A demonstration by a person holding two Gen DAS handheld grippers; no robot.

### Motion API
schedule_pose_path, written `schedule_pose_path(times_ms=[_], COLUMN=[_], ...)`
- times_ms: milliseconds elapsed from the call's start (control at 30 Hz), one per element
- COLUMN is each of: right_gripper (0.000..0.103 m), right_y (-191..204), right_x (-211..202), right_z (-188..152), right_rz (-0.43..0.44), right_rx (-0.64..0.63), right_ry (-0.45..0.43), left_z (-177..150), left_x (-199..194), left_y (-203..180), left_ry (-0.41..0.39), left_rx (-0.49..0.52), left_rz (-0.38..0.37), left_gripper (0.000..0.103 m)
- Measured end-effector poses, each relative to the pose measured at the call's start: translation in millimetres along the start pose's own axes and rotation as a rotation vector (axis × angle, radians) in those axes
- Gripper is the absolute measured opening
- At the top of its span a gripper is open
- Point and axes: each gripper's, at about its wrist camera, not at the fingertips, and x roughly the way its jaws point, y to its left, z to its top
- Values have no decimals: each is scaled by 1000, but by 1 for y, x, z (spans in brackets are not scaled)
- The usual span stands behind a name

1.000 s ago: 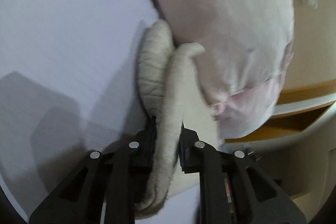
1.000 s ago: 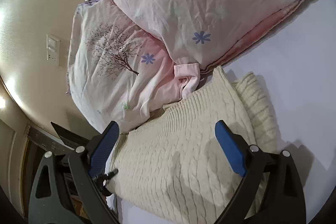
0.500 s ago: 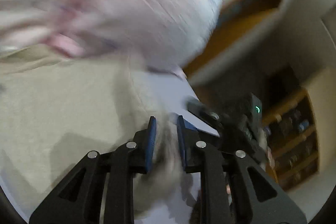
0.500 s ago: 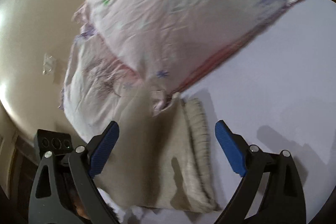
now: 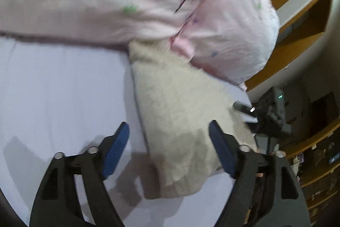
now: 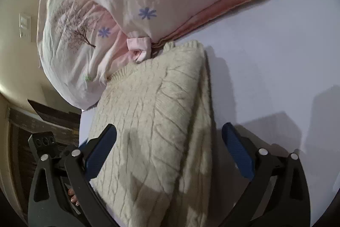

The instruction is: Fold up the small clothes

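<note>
Cream knit sweater (image 5: 180,120) lay folded on the white bed sheet (image 5: 59,88) in the left wrist view, its far end tucked against the pink floral pillows (image 5: 148,3). Motion blur hid its knit pattern. The left claw (image 5: 169,145) hung over its near end, jaws wide apart, gripping nothing. The right claw (image 5: 269,112) showed only partly at the sweater's right edge, its state unreadable there.

From the right wrist, the sweater (image 6: 153,124) was sharp, its cabled face uppermost, the near edge cut off by the frame. The right claw (image 6: 169,147) straddled it, blue pads (image 6: 238,154) spread and clear of the cloth.
</note>
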Motion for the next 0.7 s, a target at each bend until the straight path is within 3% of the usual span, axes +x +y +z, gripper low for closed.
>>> schedule_pose_path(times_ms=[33,100,133,167,233,300,367,500,533,567,633,700], right_gripper=[97,81,63,52,37,34,31,32,38,41,52,65], right_y=[1,2,1,0,2,15,29,69,79,87,94,95], right_x=[0,2,4,4,-1,-7,-14,-6,5,14,18,8], right_z=[-2,-5,-6,-8,-12,-18,-25,-47,-50,-52,-52,-52], right_rz=[4,5,6,28,66,65,112,193,152,75,-42,-41], right_rx=[-10,-32,-40,-38,-37,-72,-101,-220,-258,-293,-311,-283], right_ry=[-1,4,9,2,-22,-45,-57,-27,-2,11,-33,-111], left_z=[-2,-4,-7,-8,-8,-10,-11,-32,-39,-46,-54,-59], left_x=[5,23,29,31,45,45,26,-40,-49,-57,-55,-60], left_y=[-2,-9,-12,-14,-12,-8,-7,-7,-3,4,15,25], left_ry=[14,40,45,50,61,55,36,-70,-80,-84,-70,-92], left_rx=[8,25,21,13,-24,-27,-3,108,124,137,117,70], left_rz=[3,-16,-28,-45,-86,-99,-129,-117,-86,-7,90,78], left_gripper=[83,86,86,86,84,55,42,42,44,50,57,65])
